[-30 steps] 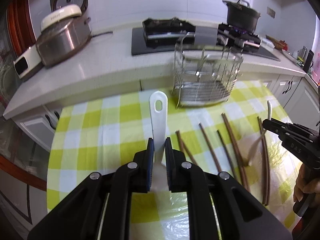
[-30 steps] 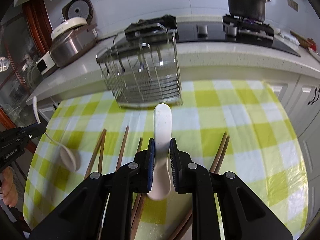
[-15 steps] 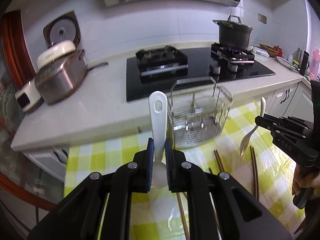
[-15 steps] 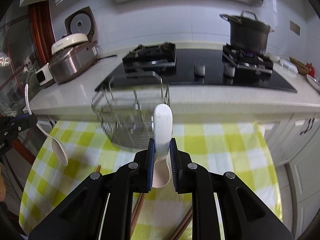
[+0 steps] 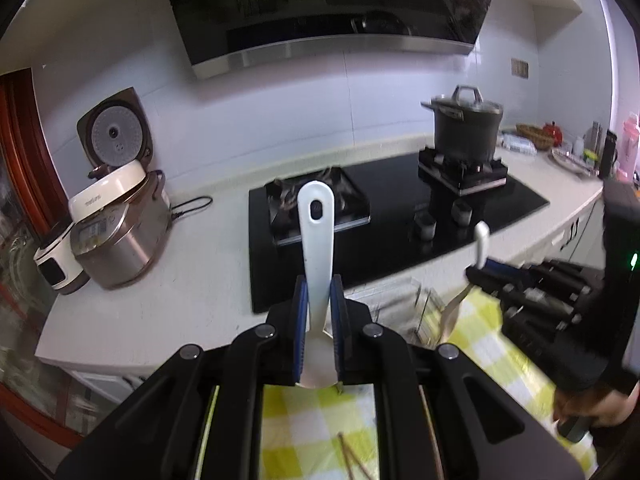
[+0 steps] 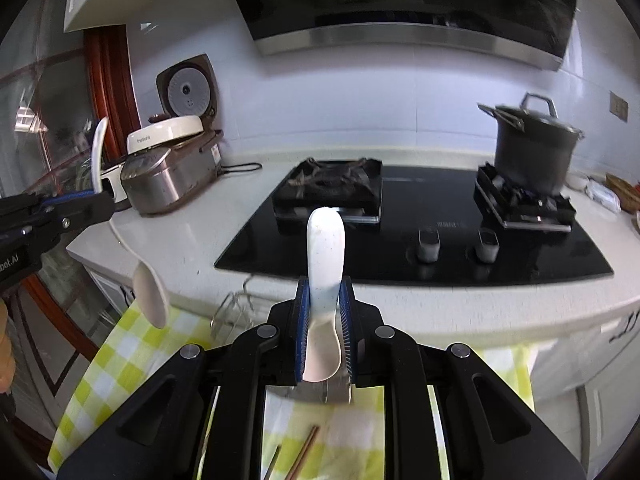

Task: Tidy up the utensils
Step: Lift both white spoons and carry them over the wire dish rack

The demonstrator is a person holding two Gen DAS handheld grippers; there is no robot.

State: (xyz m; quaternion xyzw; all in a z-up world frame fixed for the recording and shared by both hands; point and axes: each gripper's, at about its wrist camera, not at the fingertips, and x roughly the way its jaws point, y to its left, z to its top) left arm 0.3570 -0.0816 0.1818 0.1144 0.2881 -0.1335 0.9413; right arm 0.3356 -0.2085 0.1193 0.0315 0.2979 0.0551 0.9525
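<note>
My left gripper is shut on a white rice paddle with a hole in its handle end, held up in the air. My right gripper is shut on a white ceramic spoon, also raised. In the left wrist view the right gripper shows at the right with its spoon. In the right wrist view the left gripper shows at the left with the paddle. The wire utensil basket stands low on the table, mostly hidden behind the fingers; its rim is blurred. Brown chopsticks lie on the cloth.
A yellow-checked tablecloth covers the table below. Beyond it runs a white counter with a black gas hob, a dark pot, and an open rice cooker. A range hood hangs above.
Both grippers have risen and tilted up with their utensils. The table, chopsticks and basket have dropped to the bottom of both views; the hob and hood now fill them.
</note>
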